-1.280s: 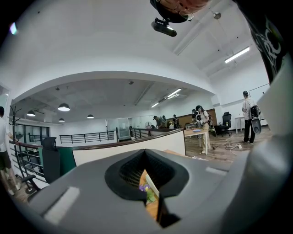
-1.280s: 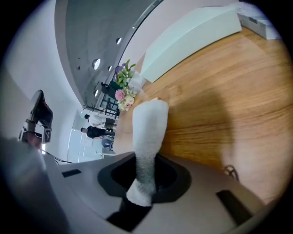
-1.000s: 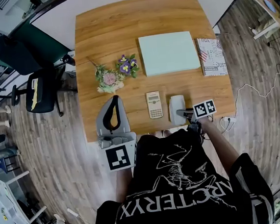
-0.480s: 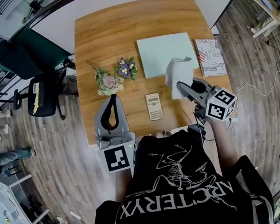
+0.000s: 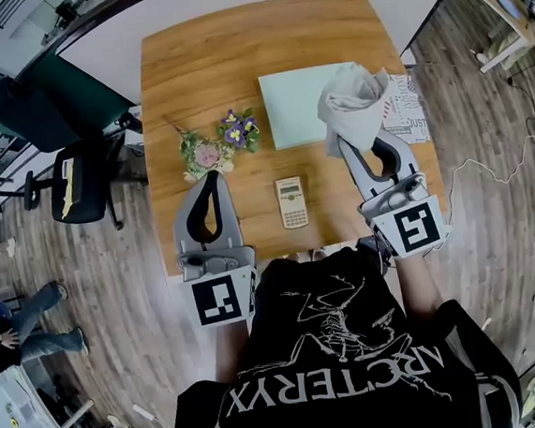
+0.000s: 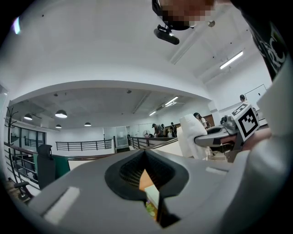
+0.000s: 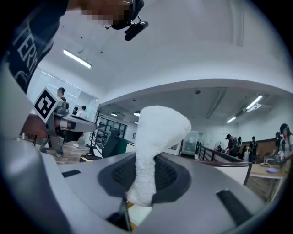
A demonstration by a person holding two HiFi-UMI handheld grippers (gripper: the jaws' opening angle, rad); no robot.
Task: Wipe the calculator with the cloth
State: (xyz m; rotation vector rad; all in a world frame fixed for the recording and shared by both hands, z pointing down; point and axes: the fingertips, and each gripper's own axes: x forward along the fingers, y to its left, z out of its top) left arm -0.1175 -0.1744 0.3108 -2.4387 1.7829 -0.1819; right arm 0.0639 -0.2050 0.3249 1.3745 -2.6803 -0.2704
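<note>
My right gripper (image 5: pixel 362 145) has its fingers clamped on the white cloth (image 5: pixel 353 104). Seen along those fingers, the cloth rises from between them in a bunched column that swells at the top. From above, it billows out past my right fingertips, in front of the corner of a pale green mat (image 5: pixel 300 106) and the edge of a printed booklet (image 5: pixel 408 110).

My left gripper (image 5: pixel 210 180) has its fingers together at the tips and nothing between them. Only a narrow opening behind the tips shows a strip of the desk (image 5: pixel 215 63).

The calculator (image 5: pixel 292 202) lies flat on the desk between my two pairs of fingers, face up. It is to the right of the left fingers and to the left of the right ones, closer to me than either set of tips. The cloth is clear of it, well apart and raised.

A small bunch of flowers (image 5: pixel 214 148) lies just beyond my left fingertips, between them and the mat.
</note>
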